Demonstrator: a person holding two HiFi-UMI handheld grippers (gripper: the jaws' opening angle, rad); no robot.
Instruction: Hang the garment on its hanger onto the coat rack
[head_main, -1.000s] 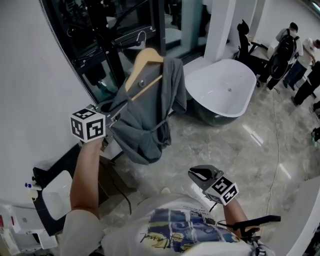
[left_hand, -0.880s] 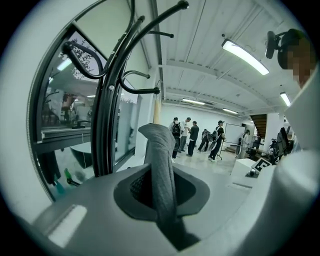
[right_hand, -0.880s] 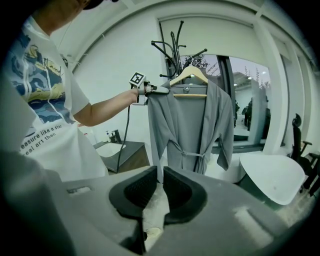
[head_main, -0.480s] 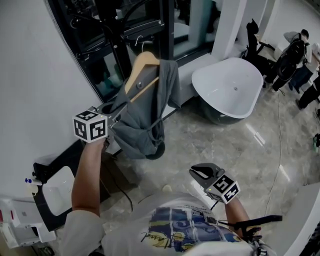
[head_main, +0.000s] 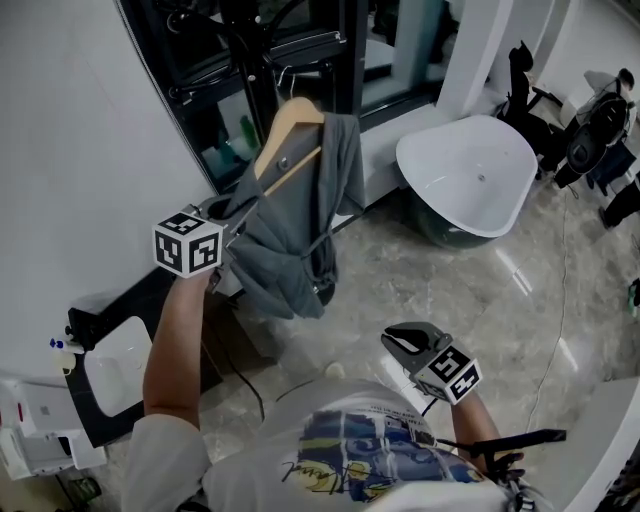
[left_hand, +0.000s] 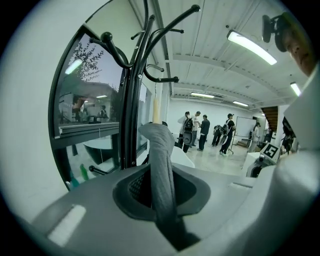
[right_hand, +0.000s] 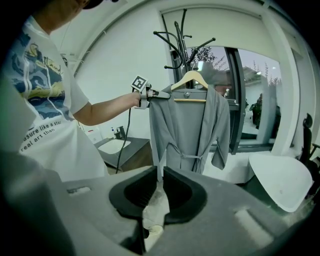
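Holding garment (head_main: 296, 232) aloft: left gripper (head_main: 226, 236) clamped on its shoulder fabric | hanger (head_main: 291, 128) hook near coat rack (left_hand: 133, 95), rack ahead and above | right gripper (head_main: 404, 346) closed, empty, well apart.

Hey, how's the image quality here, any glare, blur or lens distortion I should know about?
Head view: sharp, with glare streaks on the floor. Left gripper view: strong fisheye bending the coat rack, ceiling light blown out, the garment close up and soft. Right gripper view: fisheye with dark corners.
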